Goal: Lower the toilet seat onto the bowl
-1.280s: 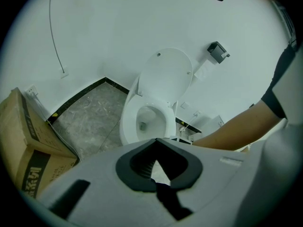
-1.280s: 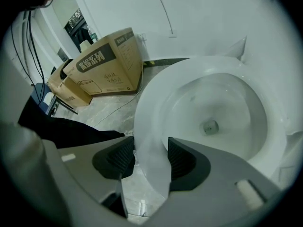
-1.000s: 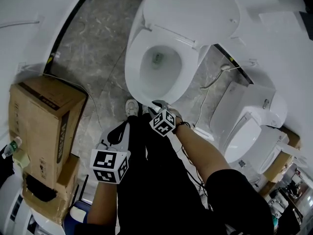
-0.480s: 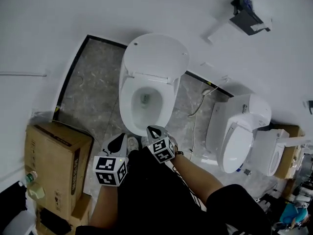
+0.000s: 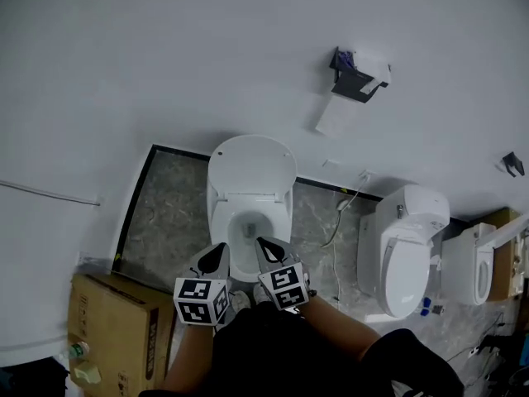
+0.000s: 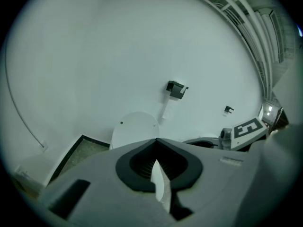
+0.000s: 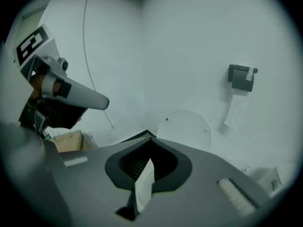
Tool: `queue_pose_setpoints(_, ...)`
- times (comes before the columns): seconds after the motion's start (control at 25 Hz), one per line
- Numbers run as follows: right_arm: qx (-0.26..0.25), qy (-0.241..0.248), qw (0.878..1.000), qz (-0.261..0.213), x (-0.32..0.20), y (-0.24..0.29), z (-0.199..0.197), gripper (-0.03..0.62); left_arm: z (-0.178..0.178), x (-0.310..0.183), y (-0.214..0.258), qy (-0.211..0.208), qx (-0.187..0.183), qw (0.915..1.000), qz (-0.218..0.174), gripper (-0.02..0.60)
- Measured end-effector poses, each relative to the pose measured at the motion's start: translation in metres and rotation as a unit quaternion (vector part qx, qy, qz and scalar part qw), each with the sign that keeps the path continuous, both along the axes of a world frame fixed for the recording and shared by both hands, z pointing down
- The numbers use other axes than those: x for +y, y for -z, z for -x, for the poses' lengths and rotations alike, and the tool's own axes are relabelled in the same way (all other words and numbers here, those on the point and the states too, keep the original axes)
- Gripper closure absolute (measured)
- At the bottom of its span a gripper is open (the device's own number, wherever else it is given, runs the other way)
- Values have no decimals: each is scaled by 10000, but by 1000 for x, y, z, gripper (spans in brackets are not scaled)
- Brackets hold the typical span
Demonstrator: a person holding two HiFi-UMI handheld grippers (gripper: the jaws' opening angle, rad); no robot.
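The white toilet stands against the wall in the head view, its lid (image 5: pixel 250 170) raised and its seat (image 5: pixel 224 222) lying flat on the bowl (image 5: pixel 248 231). Both grippers hover side by side in front of the bowl, above its front edge and touching nothing. My left gripper (image 5: pixel 217 255) is shut and empty; its tips (image 6: pixel 156 139) meet in the left gripper view, with the lid (image 6: pixel 135 126) beyond. My right gripper (image 5: pixel 265 247) is shut and empty too; in the right gripper view its tips (image 7: pixel 148 133) meet in front of the lid (image 7: pixel 187 126).
Two more white toilets (image 5: pixel 407 246) (image 5: pixel 473 267) stand to the right. A paper holder (image 5: pixel 357 74) hangs on the wall above. A cardboard box (image 5: pixel 116 329) sits at the lower left. A cable (image 5: pixel 339 222) trails over the stone floor (image 5: pixel 165 213).
Both grippers have risen away from the bowl's front rim, where the right one was a second ago. The head view has pulled back and up, showing far more wall.
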State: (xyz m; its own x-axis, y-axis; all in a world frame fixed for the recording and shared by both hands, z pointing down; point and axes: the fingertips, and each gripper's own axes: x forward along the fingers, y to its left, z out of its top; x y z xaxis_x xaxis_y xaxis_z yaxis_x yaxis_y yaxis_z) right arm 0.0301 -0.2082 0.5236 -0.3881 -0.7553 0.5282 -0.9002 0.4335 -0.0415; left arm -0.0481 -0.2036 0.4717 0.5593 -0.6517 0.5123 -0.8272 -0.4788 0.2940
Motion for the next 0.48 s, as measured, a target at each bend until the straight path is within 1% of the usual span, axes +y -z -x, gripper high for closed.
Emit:
queue_pose_setpoints(0.2,-445,-246,9966,-645,-21,86,-4,589,-12,-18,53,-83,-8,9984,-567,574)
queue_pose_setpoints(0.48,-891,-517,9844,-1430,-38,180,-15,589,-17,-36,122,-94,51,9909,-1340,574)
